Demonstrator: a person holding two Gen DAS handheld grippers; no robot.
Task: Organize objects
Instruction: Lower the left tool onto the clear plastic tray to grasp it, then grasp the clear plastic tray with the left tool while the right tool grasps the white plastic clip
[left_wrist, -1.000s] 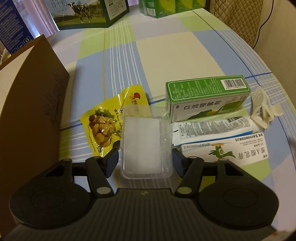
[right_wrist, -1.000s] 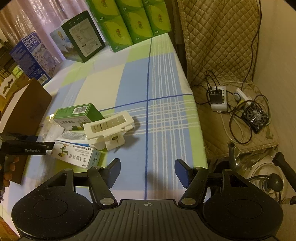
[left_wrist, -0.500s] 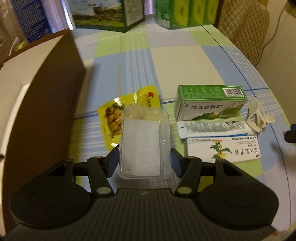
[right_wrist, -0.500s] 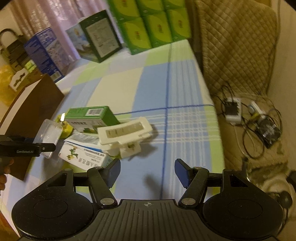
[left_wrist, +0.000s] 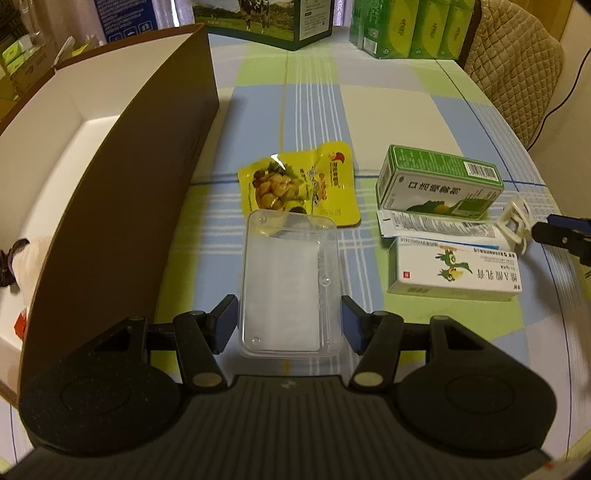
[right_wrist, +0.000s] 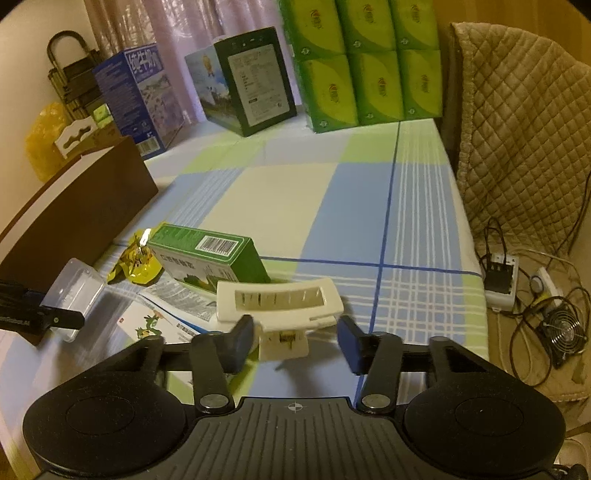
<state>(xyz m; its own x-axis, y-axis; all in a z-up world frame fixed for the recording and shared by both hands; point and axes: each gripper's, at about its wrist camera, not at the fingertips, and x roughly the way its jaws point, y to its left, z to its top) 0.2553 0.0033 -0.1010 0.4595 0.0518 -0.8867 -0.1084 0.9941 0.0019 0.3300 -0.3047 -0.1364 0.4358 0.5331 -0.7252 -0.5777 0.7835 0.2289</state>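
Right now my left gripper (left_wrist: 290, 319) is clenched on a clear plastic box (left_wrist: 290, 284), held above the checked tablecloth (left_wrist: 369, 110) at the frame's centre, just right of the brown cardboard box (left_wrist: 122, 206) filling the left side. Beyond it lies a yellow snack packet (left_wrist: 299, 188); a green carton (left_wrist: 439, 182) and a white parrot-printed carton (left_wrist: 454, 271) sit to the right. My right gripper (right_wrist: 295, 341) is spread wide, its fingers either side of a white plastic clip (right_wrist: 279, 304), low in the frame.
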